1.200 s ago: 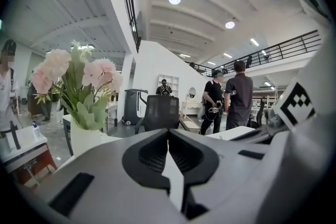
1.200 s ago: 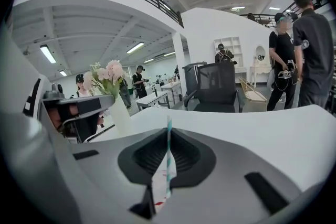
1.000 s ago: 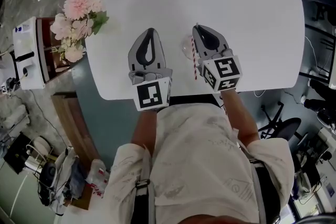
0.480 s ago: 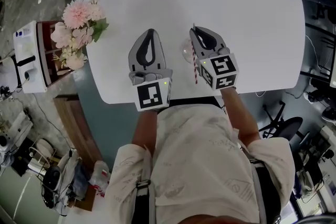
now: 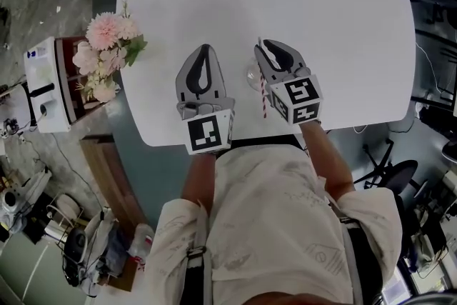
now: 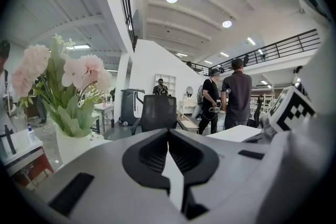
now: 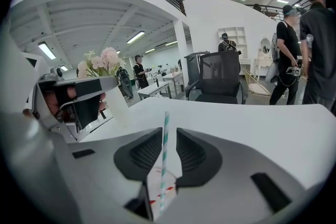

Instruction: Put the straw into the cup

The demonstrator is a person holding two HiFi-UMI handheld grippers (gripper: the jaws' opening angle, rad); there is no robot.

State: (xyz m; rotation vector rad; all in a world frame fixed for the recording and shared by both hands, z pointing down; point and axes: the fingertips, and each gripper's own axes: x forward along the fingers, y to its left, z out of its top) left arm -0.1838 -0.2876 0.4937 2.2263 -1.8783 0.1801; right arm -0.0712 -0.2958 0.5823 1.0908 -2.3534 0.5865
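Note:
In the head view a clear cup (image 5: pixel 252 74) stands on the white table (image 5: pixel 343 18), partly hidden behind my right gripper (image 5: pixel 264 46). That gripper is shut on a striped straw (image 5: pixel 263 95), which runs along its left side past the cup. In the right gripper view the straw (image 7: pixel 164 155) stands upright, pinched between the closed jaws of the right gripper (image 7: pixel 167 132). My left gripper (image 5: pixel 206 49) rests beside it to the left, a little apart from the cup. In its own view the left gripper (image 6: pixel 169 131) is shut with nothing in it.
A bunch of pink flowers (image 5: pixel 107 53) stands just off the table's left edge, seen also as flowers (image 6: pixel 63 86) in a white vase. An office chair (image 6: pixel 157 113) and people stand beyond the table's far side. White table surface lies beyond both grippers.
My right gripper has drifted slightly left and forward with the straw, closer to the cup. The left gripper has barely moved. The head view has shifted a little.

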